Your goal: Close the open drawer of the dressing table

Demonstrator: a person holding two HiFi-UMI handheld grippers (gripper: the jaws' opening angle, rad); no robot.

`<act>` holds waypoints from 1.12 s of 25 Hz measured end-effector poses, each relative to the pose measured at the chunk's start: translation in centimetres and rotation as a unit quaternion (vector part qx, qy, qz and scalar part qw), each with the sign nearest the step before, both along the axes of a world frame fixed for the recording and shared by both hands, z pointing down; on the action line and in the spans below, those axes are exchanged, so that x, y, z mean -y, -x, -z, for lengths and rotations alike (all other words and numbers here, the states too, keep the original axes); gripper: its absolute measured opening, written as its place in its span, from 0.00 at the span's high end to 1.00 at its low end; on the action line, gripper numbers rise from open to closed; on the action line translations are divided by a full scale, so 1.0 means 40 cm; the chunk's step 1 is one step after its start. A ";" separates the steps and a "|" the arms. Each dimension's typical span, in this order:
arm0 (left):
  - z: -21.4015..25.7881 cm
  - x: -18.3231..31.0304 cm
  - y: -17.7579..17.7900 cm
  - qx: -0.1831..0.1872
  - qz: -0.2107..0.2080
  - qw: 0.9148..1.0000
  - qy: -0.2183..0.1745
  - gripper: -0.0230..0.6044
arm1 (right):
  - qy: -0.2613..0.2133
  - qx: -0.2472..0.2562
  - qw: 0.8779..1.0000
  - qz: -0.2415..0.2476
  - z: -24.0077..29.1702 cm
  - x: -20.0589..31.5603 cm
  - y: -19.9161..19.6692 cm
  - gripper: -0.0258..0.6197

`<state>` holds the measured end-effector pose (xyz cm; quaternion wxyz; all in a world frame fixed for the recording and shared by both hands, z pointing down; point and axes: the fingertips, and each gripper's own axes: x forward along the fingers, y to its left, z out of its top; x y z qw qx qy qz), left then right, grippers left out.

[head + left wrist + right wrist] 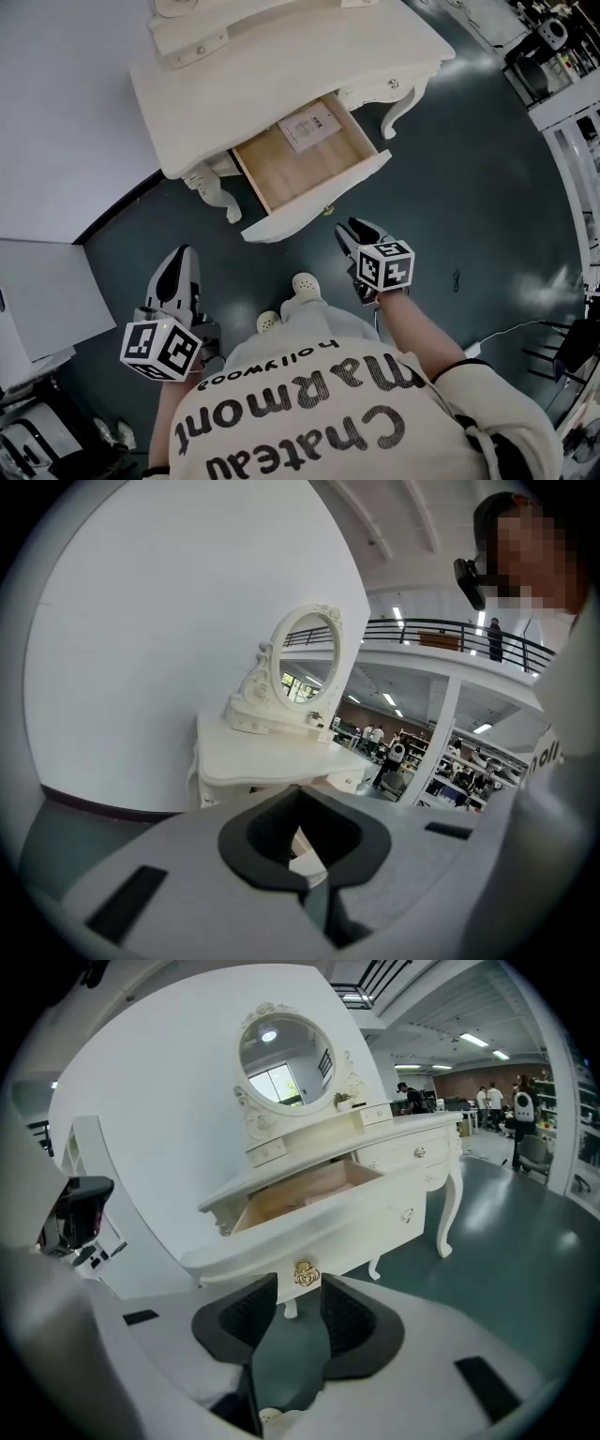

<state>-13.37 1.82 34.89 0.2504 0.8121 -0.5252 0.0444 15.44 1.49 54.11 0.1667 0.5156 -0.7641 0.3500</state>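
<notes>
The cream dressing table point(281, 66) stands against the white wall, its middle drawer point(319, 199) pulled out. The drawer's wooden bottom carries a paper sheet point(309, 127). My right gripper point(349, 230) hovers just in front of the drawer's front panel, apart from it, jaws open and empty. In the right gripper view the drawer point(347, 1213) fills the middle, and its gold knob point(306, 1274) shows just beyond the gap of the right gripper point(300, 1299). My left gripper point(183, 255) hangs low at the left, away from the drawer, shut on nothing. Over its tips point(300, 794) the table point(272, 757) shows side-on.
An oval mirror point(281, 1058) sits on the tabletop. My shoes point(305, 283) stand on the dark green floor point(469, 187) before the drawer. A white panel point(47, 300) lies at the left, shelving point(572, 122) at the right, and a thin cable point(497, 330) on the floor.
</notes>
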 end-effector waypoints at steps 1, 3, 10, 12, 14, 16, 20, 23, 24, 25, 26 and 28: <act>-0.002 0.005 0.000 0.001 0.004 1.000 0.001 0.95 | 0.002 -0.002 1.000 0.008 -0.006 0.011 0.001 0.70; -0.008 0.013 0.004 0.002 0.014 1.000 0.005 0.95 | 0.005 -0.007 1.000 0.020 -0.017 0.033 0.004 0.69; -0.027 0.026 0.012 0.002 0.044 0.999 0.018 0.95 | 0.018 -0.010 0.998 0.066 -0.047 0.085 0.034 0.66; -0.030 0.028 0.014 0.003 0.050 0.999 0.019 0.95 | 0.021 -0.009 0.997 0.076 -0.058 0.093 0.045 0.66; -0.032 0.029 0.020 0.004 0.058 0.998 0.020 0.95 | 0.024 -0.009 0.996 0.083 -0.067 0.101 0.056 0.66; -0.029 0.033 0.023 0.006 0.063 0.998 0.018 0.95 | 0.025 -0.011 0.996 0.088 -0.072 0.108 0.064 0.66; -0.027 0.031 0.024 0.007 0.076 0.997 0.019 0.95 | 0.028 -0.018 0.995 0.098 -0.080 0.114 0.067 0.66; -0.023 0.032 0.024 0.008 0.083 0.996 0.019 0.95 | 0.036 -0.032 0.993 0.106 -0.089 0.122 0.073 0.67; -0.022 0.033 0.024 0.009 0.085 0.996 0.018 0.95 | 0.035 -0.038 0.992 0.111 -0.091 0.127 0.075 0.68; -0.023 0.035 0.026 0.009 0.087 0.996 0.018 0.95 | 0.034 -0.045 0.992 0.116 -0.092 0.132 0.078 0.69; -0.024 0.037 0.028 0.009 0.089 0.996 0.018 0.95 | 0.032 -0.050 0.991 0.119 -0.094 0.139 0.079 0.69; -0.026 0.043 0.033 0.010 0.094 0.995 0.018 0.95 | 0.033 -0.058 0.991 0.119 -0.098 0.154 0.081 0.71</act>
